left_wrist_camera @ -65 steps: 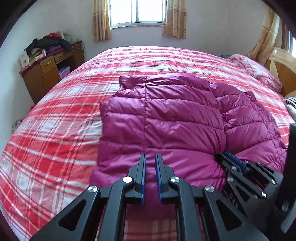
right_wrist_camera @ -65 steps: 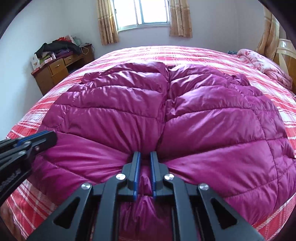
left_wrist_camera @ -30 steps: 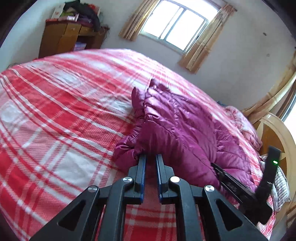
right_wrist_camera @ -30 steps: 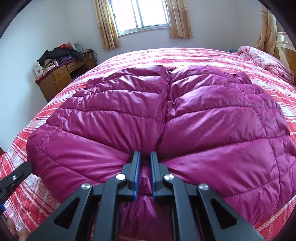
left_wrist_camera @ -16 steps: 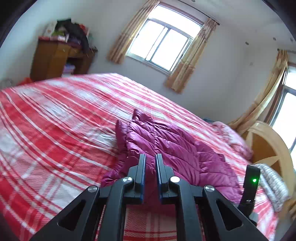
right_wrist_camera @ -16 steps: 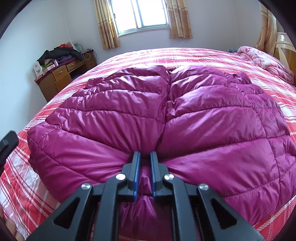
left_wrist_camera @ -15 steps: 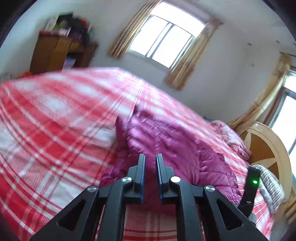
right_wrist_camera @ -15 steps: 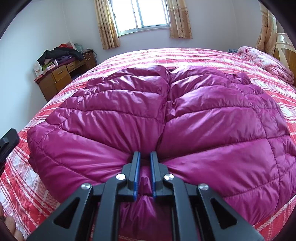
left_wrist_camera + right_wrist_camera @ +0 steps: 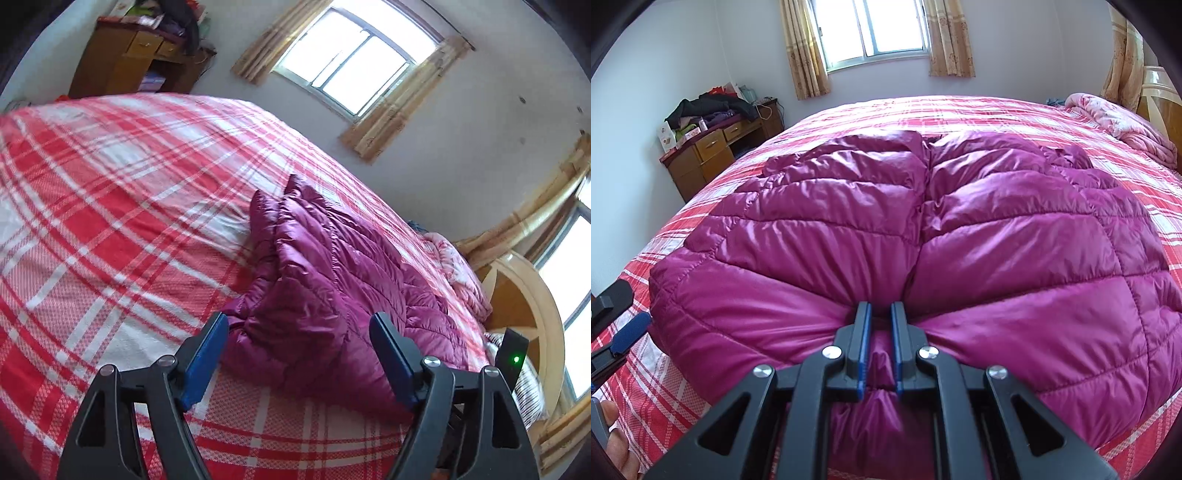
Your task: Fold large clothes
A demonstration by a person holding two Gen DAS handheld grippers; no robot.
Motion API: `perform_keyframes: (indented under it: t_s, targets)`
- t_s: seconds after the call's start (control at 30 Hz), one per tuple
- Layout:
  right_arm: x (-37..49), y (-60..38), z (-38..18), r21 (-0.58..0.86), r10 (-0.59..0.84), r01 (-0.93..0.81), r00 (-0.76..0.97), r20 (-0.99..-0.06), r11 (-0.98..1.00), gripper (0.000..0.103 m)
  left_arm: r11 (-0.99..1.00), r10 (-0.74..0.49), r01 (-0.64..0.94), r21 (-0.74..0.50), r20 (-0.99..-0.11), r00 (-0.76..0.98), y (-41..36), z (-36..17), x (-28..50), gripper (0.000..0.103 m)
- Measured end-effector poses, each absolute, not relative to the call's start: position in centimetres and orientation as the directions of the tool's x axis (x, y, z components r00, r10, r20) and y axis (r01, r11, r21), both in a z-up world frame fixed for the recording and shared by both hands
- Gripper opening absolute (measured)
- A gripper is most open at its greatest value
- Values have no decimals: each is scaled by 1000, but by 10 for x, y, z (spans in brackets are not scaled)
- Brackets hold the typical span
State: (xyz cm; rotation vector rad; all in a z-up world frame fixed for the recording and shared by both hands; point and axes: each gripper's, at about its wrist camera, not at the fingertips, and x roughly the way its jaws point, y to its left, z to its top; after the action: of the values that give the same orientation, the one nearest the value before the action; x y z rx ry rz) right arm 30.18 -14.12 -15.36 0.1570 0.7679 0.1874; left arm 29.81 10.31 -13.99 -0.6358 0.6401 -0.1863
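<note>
Daylight floods in from the window (image 9: 877, 31), which blows out to near white in both views. The room is bright and evenly lit, with soft shadows. The jacket (image 9: 923, 236) shows glossy highlights along its quilted panels. In the left view the bed (image 9: 92, 192) is slightly motion-blurred. Fisheye bending curves walls, and dark vignetting fills the corners.

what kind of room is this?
Looks like a home bedroom: a big bed with a red plaid cover, a curtained window, and a wooden desk piled with clothes. A down jacket lies on the bed.
</note>
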Motion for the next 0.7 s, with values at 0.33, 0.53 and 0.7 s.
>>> perform_keyframes:
  t_s: [0.33,0.53,0.7]
  targets:
    - [301,-132,-151,178,201,-107,706,-680,978,11,713,-420,-77,-697,-512,749,72,-156,308,81]
    - [321,-159,-101,242,187,-48,783,-593,969,11,640,-425,-97,-762,-457,781,75,-155,352,82]
    - [391,-169,-129,331,174,87,712,-680,940,11,648,-428,-61,-760,-429,795,72,-159,359,82]
